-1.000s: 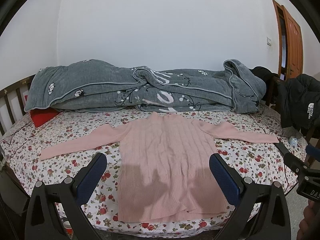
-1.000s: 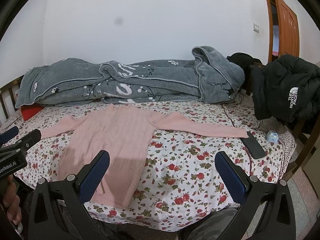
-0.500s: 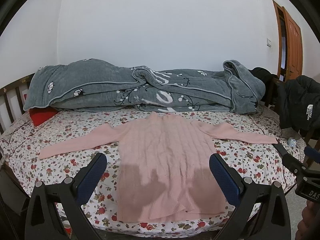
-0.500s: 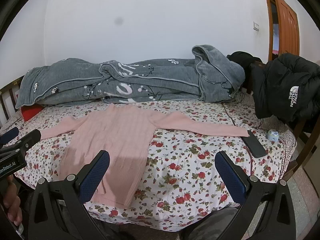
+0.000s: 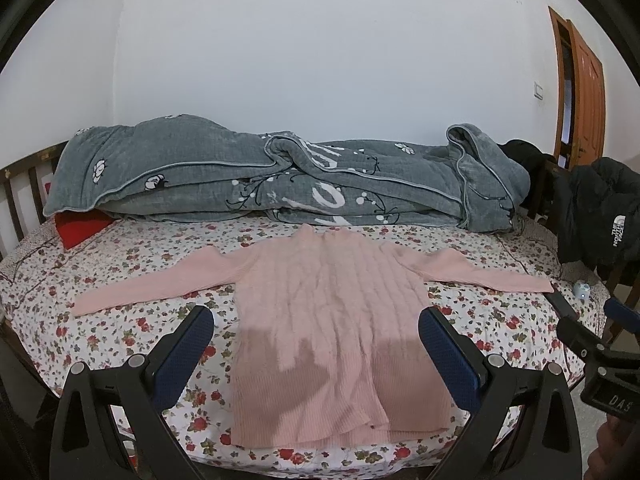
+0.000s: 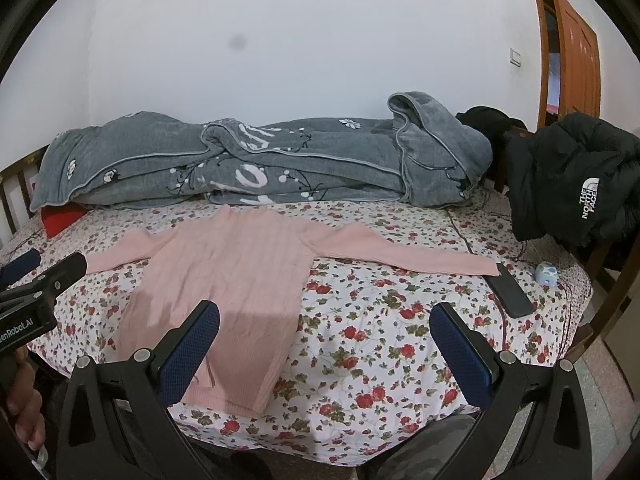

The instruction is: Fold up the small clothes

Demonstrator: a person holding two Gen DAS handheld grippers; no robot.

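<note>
A pink ribbed sweater (image 5: 328,320) lies flat on the floral bed sheet (image 5: 140,320), sleeves spread to both sides, hem toward me. It also shows in the right wrist view (image 6: 236,280). My left gripper (image 5: 316,328) is open and empty, held above the sweater's lower body. My right gripper (image 6: 326,324) is open and empty, over the sheet just right of the sweater's hem. The right gripper also shows at the right edge of the left wrist view (image 5: 600,356), and the left gripper at the left edge of the right wrist view (image 6: 36,292).
A folded grey quilt (image 5: 280,184) lies along the back of the bed against the wall. A red pillow (image 5: 80,224) peeks out at left. A black phone (image 6: 510,290) and a small blue object (image 6: 547,274) lie near the right sleeve end. A black jacket (image 6: 576,184) hangs at right.
Both grippers have drifted slightly; the view of the bed shifts a little. The sweater has not moved and both grippers stay open.
</note>
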